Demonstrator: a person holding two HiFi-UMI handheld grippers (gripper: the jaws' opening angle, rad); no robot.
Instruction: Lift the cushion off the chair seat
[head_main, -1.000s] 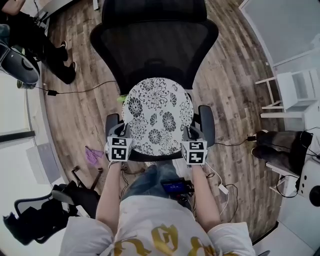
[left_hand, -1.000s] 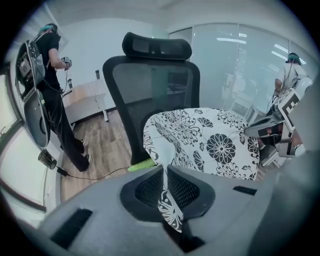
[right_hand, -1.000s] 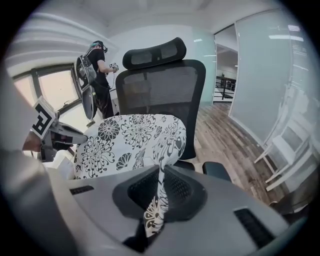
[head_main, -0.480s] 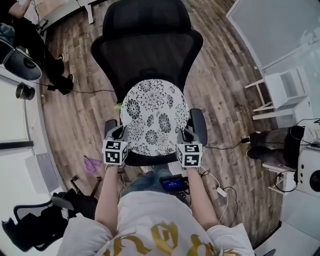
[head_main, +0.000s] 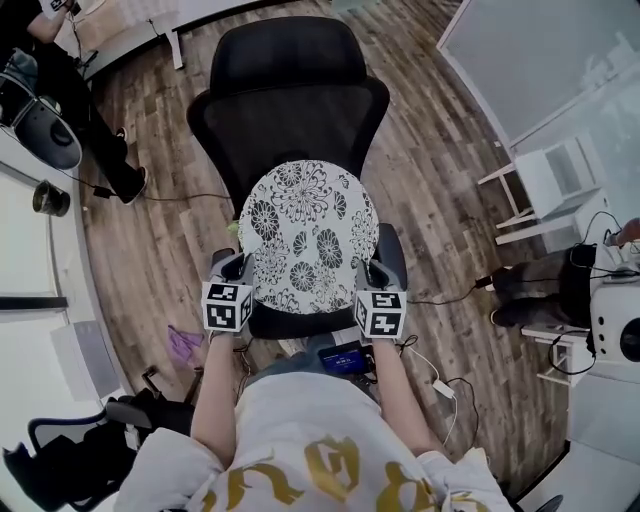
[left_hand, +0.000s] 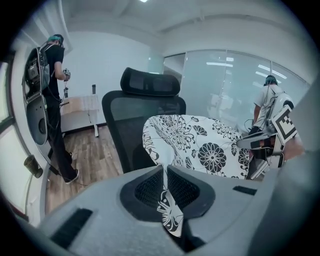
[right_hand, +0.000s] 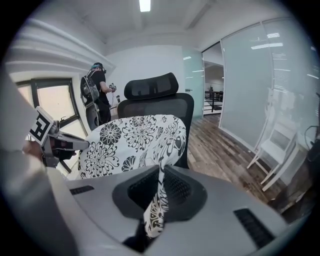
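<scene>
The left hand-held gripper and the right hand-held gripper are each clamped shut on the cushion hem. The cushion hangs between and ahead of them. It has risen over the last second, so it is probably leaving the chair seat.

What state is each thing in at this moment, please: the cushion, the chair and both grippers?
cushion: pinched at its near edge on both sides, held in front of the backrest.
left gripper: shut on the cushion's fabric.
right gripper: shut on the cushion's fabric.
chair: upright, nobody seated.
</scene>
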